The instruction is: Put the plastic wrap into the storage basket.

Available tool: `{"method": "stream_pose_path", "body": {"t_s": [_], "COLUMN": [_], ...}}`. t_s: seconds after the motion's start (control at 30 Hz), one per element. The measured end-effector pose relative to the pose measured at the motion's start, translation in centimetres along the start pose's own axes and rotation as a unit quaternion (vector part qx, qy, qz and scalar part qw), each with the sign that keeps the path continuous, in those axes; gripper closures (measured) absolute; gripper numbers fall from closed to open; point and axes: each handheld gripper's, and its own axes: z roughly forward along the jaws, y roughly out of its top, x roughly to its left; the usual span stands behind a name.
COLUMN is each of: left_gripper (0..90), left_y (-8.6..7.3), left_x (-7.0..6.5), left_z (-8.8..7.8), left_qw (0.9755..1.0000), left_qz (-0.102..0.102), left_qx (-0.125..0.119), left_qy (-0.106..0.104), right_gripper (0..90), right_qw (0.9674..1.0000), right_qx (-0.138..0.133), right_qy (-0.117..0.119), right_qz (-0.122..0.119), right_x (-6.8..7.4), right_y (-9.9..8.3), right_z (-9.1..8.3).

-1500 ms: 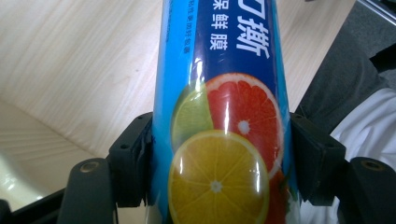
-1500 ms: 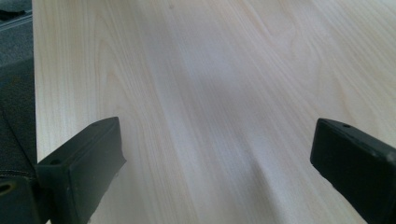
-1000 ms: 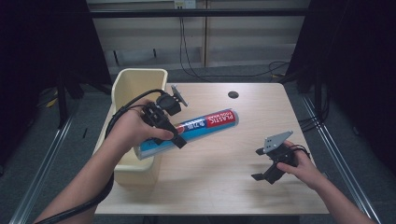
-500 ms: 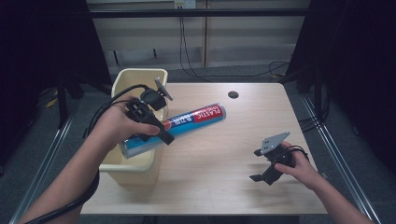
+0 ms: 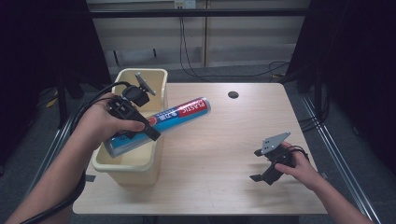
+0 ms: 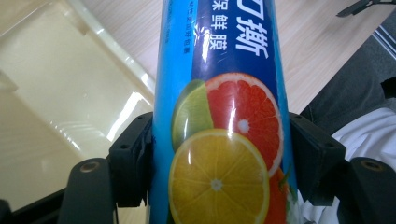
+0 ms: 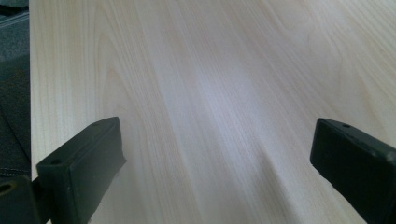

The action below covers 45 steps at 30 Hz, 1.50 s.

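A long blue plastic-wrap tube [image 5: 180, 113] with a red end and citrus pictures is tilted, its lower end over the open yellow bin [image 5: 133, 175] at the table's left edge. My left gripper [image 5: 140, 128] is shut on the tube near its lower half. In the left gripper view the black jaws press both sides of the tube [image 6: 224, 107], with the bin's inside [image 6: 56, 93] behind it; the left gripper [image 6: 219, 163] holds it across the fruit print. My right gripper [image 5: 256, 164] rests low over the table's front right, open. In the right gripper view the right gripper [image 7: 219, 158] has bare wood between its jaws.
The light wooden table [image 5: 219, 149] has a round cable hole [image 5: 233, 94] at its back. A black cable [image 5: 93, 100] trails from the left gripper over the bin's left side. Dark floor and cables lie beyond the table.
My left gripper has carried the tube leftward and tilted it, so its lower end now hangs over the bin. The right gripper has stayed in place, open.
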Motion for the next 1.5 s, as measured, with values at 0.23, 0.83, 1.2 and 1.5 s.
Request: {"method": "stream_pose_path", "body": {"t_s": [0.23,0.83,1.2,1.5], "left_gripper": [32.4,32.4,32.4,32.4], "left_y": [-1.1,-3.7,-4.5,-5.1], "left_x": [0.8,2.6,3.3,3.3], "left_z": [-0.9,-3.0,-3.8,-4.5], "left_qw": [0.9996,0.9957,0.9936,0.9917], "left_qz": [-0.024,-0.087,-0.106,-0.121], "left_qx": [-0.010,-0.026,-0.029,-0.031], "left_qy": [0.008,0.021,0.023,0.029], "right_gripper": [2.7,2.5,2.6,2.5], "right_qw": [1.0000,0.9999,0.9999,0.9999], "right_qx": [-0.002,-0.009,-0.010,-0.011], "right_qy": [0.000,-0.005,-0.004,-0.006], "right_qz": [-0.001,0.002,0.004,0.003], "right_x": [0.0,0.1,0.1,0.0], "right_y": [-0.2,-0.8,-1.0,-1.1], "right_z": [0.0,-0.3,-0.2,-0.1]}}
